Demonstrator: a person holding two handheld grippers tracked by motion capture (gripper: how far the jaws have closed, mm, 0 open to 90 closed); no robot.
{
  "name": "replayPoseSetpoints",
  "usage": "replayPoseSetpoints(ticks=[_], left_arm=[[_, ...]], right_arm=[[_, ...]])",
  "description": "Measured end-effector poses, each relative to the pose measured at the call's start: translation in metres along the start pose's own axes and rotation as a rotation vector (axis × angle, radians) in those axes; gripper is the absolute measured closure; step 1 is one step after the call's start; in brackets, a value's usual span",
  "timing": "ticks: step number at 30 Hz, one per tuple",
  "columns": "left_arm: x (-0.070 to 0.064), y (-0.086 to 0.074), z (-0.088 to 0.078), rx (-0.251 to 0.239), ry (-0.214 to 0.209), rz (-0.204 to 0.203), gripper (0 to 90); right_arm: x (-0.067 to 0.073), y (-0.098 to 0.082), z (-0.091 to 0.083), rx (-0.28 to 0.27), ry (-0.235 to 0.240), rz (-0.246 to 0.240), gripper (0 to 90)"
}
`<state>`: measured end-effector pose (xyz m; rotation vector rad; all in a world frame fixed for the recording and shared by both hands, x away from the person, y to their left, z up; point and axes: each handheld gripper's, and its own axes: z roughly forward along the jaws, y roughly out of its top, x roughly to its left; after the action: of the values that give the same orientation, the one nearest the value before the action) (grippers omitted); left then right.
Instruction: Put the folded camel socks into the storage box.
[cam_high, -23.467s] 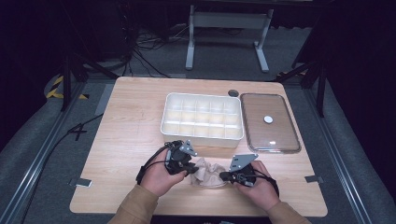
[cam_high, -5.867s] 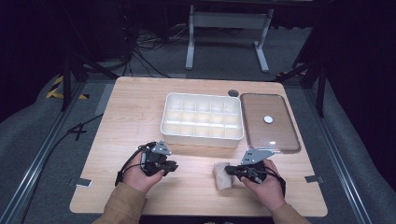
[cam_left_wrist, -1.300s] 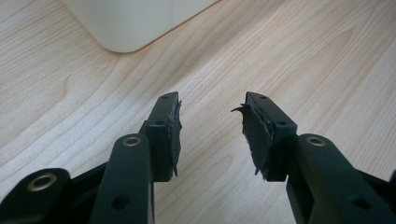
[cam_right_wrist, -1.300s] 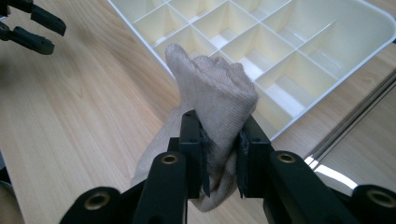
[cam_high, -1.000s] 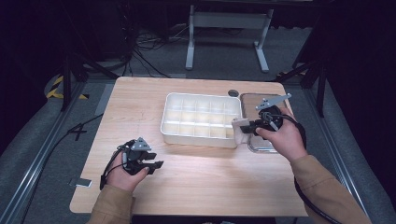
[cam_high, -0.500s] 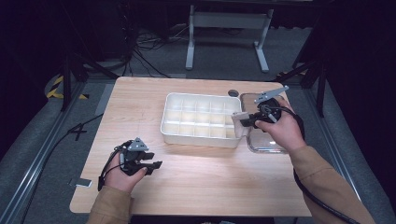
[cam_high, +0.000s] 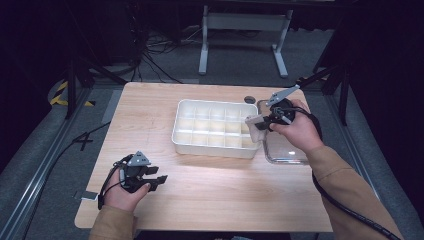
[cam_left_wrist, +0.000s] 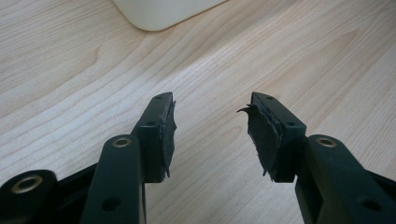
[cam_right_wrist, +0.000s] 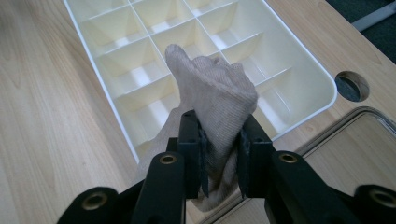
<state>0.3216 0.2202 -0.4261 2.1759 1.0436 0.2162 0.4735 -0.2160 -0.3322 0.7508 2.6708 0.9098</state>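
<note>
Beige cloth (cam_right_wrist: 212, 100) sits clamped between the jaws of your right gripper (cam_right_wrist: 219, 149) above the right end of the white divided tray (cam_high: 185, 135), while your left gripper (cam_high: 152, 181), released with nothing between its jaws, rests near the table's (cam_high: 225, 190) near-left edge.

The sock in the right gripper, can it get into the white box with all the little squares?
Probably yes. The right gripper holds the sock just above the white box, whose compartments look open and empty, with nothing between them.
</note>
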Motion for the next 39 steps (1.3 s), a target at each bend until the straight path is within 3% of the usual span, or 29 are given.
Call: replayPoseSetpoints(ticks=[5,11,26,39], left_arm=[[0.001,-0.001,-0.001,-0.004,0.004,-0.004,51.9],[0.001,0.001,0.003,-0.005,-0.005,0.006,52.2],[0.0,0.007,0.008,0.006,-0.024,0.017,53.1],[0.0,0.006,0.009,0.01,-0.02,0.024,53.2]], right_arm=[[-0.002,0.001,0.008,0.017,-0.015,-0.033,74.4],[-0.001,-0.005,0.018,0.001,-0.007,0.001,74.0],[0.004,-0.018,0.044,0.022,-0.034,0.007,73.5],[0.011,-0.021,0.063,0.12,-0.013,-0.008,72.9]])
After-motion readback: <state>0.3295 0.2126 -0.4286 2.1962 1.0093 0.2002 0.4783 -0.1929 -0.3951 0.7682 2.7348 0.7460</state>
